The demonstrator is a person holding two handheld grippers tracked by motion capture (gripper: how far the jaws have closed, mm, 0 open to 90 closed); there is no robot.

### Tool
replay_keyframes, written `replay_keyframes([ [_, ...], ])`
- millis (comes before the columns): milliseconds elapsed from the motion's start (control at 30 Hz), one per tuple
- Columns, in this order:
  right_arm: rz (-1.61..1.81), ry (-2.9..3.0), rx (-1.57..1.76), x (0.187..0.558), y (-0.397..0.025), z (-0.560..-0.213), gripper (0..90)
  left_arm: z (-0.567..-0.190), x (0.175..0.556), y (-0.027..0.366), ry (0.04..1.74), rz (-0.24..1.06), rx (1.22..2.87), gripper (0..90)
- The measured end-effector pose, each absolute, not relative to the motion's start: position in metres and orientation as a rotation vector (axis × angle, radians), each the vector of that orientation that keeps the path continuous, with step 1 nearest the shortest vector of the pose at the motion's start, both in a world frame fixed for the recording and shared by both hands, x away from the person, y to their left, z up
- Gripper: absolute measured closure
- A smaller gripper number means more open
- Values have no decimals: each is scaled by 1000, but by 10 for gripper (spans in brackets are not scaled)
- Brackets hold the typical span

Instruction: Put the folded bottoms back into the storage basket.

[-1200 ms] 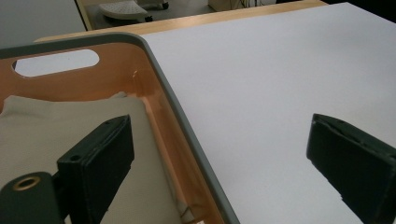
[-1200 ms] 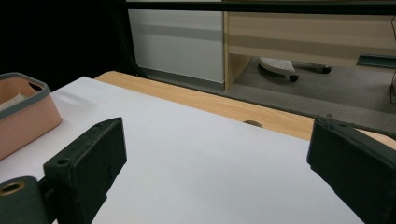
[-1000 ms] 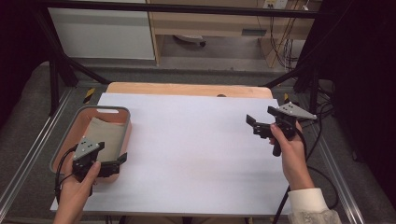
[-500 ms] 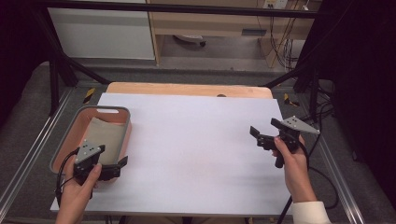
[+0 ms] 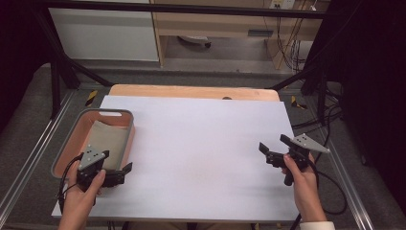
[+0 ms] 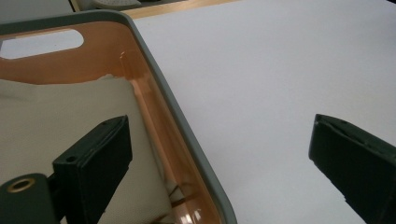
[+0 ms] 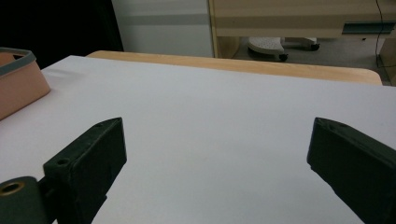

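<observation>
Even, soft light; slight blur

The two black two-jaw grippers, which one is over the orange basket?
The left gripper. Its jaws straddle the grey-rimmed orange basket's near wall, one above the folded beige cloth; the right gripper is over bare white tabletop.

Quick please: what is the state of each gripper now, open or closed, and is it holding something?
Left gripper: open, holding nothing; it straddles the rim of the basket with the cloth.
Right gripper: open, holding nothing, above the table.

Left tongs (image 5: 125,171) and right tongs (image 5: 271,149): black jaws, grey three-cornered top plates, black trailing cables. A white cuff (image 5: 316,225) is worn.
</observation>
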State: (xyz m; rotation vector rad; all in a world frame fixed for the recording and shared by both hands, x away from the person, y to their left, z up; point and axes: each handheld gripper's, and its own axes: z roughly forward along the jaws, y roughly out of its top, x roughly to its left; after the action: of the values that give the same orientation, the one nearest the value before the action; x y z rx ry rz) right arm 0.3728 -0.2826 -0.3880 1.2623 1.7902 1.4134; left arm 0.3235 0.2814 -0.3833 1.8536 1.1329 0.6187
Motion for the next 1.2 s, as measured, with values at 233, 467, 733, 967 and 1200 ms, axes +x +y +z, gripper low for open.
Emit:
replay_keyframes([
  [233,1407,1806,1276,362,-285,-400,53,-383,323,280,1131,608,1855,62],
  [467,1399,1834,1286,353,-283,-414,53,-382,323,281,1135,602,1846,62],
  [733,1400,1878,1276,346,-274,-423,53,-382,323,280,1134,598,1846,62],
  [967,1412,1911,1250,342,-265,-428,51,-382,323,279,1128,596,1852,62],
  [1200,1407,1949,1218,339,-257,-431,51,-383,322,277,1120,588,1862,62],
])
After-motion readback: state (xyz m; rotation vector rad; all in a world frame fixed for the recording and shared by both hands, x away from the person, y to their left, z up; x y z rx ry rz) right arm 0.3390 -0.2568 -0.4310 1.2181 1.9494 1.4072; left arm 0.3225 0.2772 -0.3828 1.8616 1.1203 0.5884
